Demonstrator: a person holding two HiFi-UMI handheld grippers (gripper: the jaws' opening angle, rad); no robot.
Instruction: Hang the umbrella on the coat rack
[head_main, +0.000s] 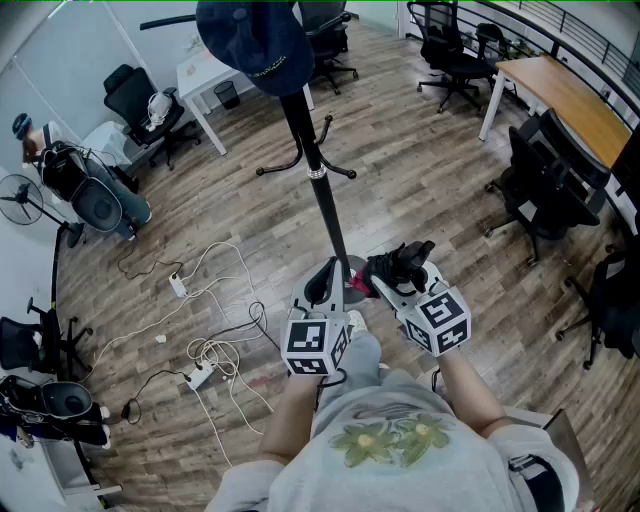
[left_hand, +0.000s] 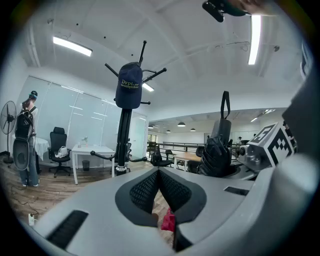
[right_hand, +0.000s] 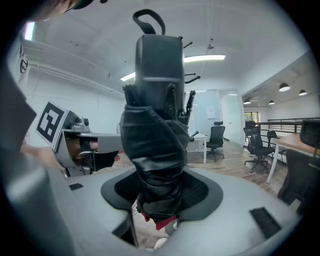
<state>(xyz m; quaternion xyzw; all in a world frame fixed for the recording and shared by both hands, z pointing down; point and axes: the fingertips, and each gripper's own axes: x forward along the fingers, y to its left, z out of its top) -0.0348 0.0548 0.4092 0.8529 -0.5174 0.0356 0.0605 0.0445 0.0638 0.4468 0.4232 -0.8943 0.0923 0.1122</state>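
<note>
Head view: coat rack stands dead centre on the wood floor, with a navy cap on its top. Both grippers are low, near the foot of the pole. Left gripper is just beside the pole. Right gripper holds the folded black umbrella, close to the pole on its right and not on any hook. White cables lie loose on the floor to the left; a wooden desk and office chairs stand at the right.

Left gripper view: jaws together, pads meeting, nothing between them. The rack and cap rise ahead on the left. The umbrella stands upright at the right, next to the right gripper's marker cube. A small red patch shows below the pads — can't tell what it is.

Right gripper view: jaws wide and clamped on the umbrella's bundled canopy — it fills the gap between the pads. Umbrella is upright, handle end up, with a loop strap on top. The left gripper's marker cube shows at the left edge.
</note>
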